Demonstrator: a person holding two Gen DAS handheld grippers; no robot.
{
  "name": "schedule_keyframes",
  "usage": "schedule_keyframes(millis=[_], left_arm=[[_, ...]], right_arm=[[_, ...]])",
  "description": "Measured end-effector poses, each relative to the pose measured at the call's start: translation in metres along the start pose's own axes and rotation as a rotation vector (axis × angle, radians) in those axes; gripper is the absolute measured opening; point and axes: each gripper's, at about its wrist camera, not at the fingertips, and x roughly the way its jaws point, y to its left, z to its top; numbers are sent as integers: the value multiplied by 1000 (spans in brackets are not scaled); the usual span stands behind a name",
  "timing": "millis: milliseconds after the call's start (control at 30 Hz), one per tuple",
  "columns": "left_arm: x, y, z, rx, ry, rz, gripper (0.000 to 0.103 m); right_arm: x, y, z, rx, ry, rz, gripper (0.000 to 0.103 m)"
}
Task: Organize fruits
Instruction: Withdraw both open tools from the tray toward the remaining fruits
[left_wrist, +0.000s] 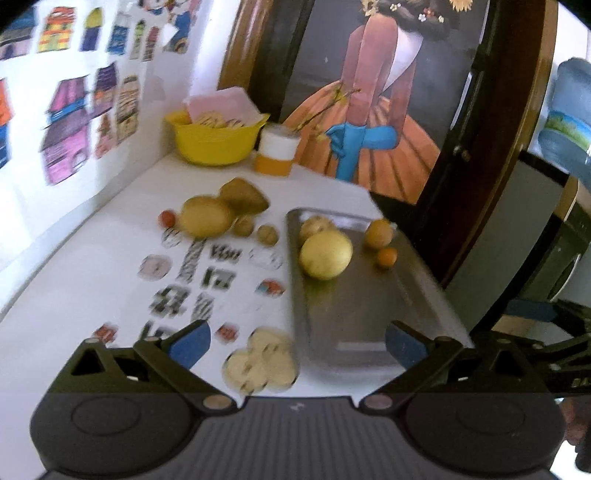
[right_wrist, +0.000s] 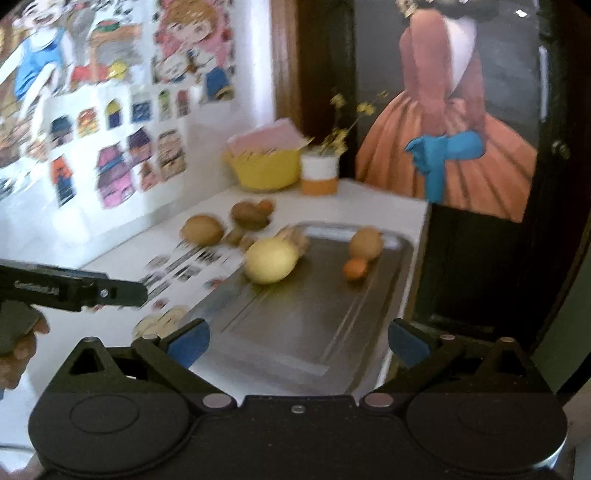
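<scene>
Blue-padded fingers of the left claw (left_wrist: 297, 349) spread wide apart at the bottom of the left wrist view, holding nothing, above a white surface (left_wrist: 92, 266) dotted with small stickers. Just ahead of the claw lies a pale, lumpy cluster (left_wrist: 261, 363), too blurred to name. To its right sits a metal tray (left_wrist: 354, 325) already carrying a large yellow lemon-like fruit (left_wrist: 325, 254), a tan fruit (left_wrist: 314, 226) behind it, an orange-brown round fruit (left_wrist: 377, 233) and a small orange one (left_wrist: 387, 256). Off the tray, further back, wait two big brownish fruits (left_wrist: 205, 216), two little brown ones (left_wrist: 266, 234) and a small red one (left_wrist: 167, 218). A yellow bowl (left_wrist: 214, 142) and a white and orange jar (left_wrist: 277, 153) stand at the far wall. From the right wrist view, the right claw (right_wrist: 298, 345) is likewise wide open and empty, hovering over the near end of the tray (right_wrist: 295, 332), with the left tool's black arm at the left edge. The sorting looks partly done. A good next pick would be the nearest loose piece: lower one claw squarely over it, close gently so soft flesh is not bruised, and set it on the tray's bare near half, clear of the round fruits that may roll.
</scene>
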Motion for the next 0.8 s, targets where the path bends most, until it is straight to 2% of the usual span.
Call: schedule_keyframes(millis=[233, 400, 567, 800], left_arm=[[-27, 21, -27, 27, 70, 100, 102], [-39, 37, -30, 47, 92, 163, 102], [-51, 55, -15, 38, 74, 211, 102], [-48, 72, 27, 14, 22, 288, 102]], right_arm=[[-10, 42, -18, -17, 90, 71, 102], [-6, 74, -14, -70, 105, 116, 102], [1, 96, 7, -130, 83, 165, 102], [24, 109, 60, -185, 9, 233, 102]])
